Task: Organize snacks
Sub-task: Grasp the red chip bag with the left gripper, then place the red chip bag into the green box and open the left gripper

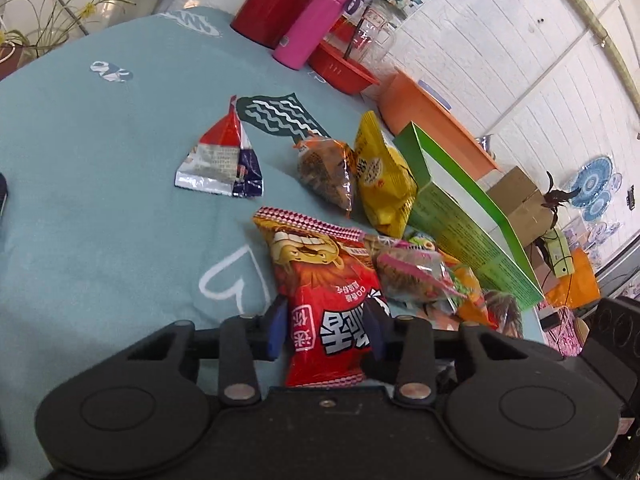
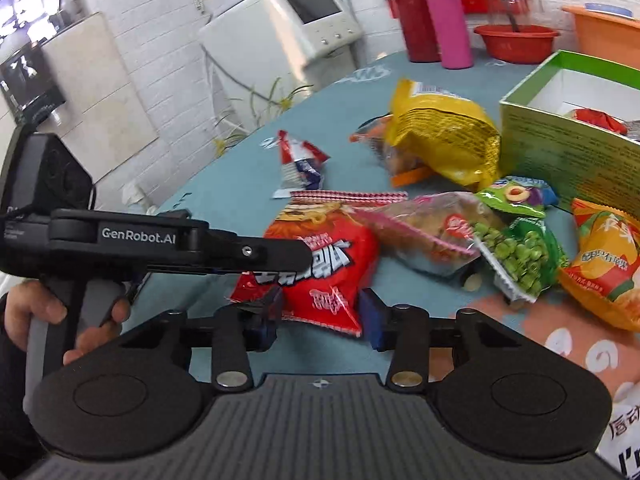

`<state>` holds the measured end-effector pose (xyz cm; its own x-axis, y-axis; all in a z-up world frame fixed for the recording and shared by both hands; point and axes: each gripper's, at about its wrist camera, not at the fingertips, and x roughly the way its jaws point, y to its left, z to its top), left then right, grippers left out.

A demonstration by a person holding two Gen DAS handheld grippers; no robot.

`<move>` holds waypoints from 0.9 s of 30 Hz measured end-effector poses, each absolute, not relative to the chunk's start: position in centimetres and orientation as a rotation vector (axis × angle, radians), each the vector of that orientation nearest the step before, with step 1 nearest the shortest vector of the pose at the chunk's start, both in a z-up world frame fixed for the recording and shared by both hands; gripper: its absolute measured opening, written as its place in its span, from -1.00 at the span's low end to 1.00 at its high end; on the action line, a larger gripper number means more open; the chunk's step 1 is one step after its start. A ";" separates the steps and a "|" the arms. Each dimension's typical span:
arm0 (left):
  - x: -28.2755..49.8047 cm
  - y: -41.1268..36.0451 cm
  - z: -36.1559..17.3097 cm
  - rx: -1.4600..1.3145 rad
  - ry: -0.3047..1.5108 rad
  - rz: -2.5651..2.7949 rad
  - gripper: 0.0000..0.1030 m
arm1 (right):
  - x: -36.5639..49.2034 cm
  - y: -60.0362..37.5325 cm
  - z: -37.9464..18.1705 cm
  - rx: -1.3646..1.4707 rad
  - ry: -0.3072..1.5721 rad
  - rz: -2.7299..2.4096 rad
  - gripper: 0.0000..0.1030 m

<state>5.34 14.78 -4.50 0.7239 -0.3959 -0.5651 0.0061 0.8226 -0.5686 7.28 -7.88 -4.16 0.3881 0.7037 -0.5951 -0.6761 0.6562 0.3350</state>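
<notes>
Two grippers work one red snack bag, and everything else is best placed from the green box (image 2: 568,152), the largest thing among the snacks, standing open at the far right of the desk (image 1: 100,160). That box already holds at least one packet, so it seems to be where the snacks are being gathered.

Leaning against the box's near wall is the yellow bag (image 1: 380,176), with a clear orange-ended packet (image 1: 328,172) just beside it, farther from the box. Nearer the camera than those, the red snack bag (image 1: 328,292) lies flat on the desk, well apart from the box, with a pink-striped packet (image 2: 420,228) and a green pea packet (image 2: 520,252) filling the space between.

The left gripper (image 1: 326,328) has its fingers clenched on the red bag's lower end, judging by the pinched foil. The right gripper (image 2: 320,316) straddles the bag's bottom corner with fingers half closed; whether its pads press the foil I cannot tell. A two-handed grip probably steadies the floppy bag for lifting toward the box.
</notes>
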 end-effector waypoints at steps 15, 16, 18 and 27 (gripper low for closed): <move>2.3 13.4 -1.5 -0.535 0.659 -0.200 -0.36 | 5.9 -8.2 -3.0 0.057 0.708 0.869 0.23; 2.1 13.2 -0.8 -0.525 0.644 -0.203 -0.37 | 5.5 -8.5 -2.5 0.061 0.689 0.875 0.22; 1.9 12.5 0.7 -0.497 0.606 -0.214 -0.37 | 5.0 -8.9 -1.2 0.067 0.639 0.876 0.22; 6.6 6.4 4.7 -0.409 0.517 -0.358 -0.36 | 6.2 -14.4 2.3 0.113 0.460 0.752 0.22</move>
<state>6.63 6.40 4.69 0.8115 -0.4265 -0.3995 0.2249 0.8589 -0.4602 6.15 -14.45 2.33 0.6360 0.6814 -0.3622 -0.6325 0.7292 0.2612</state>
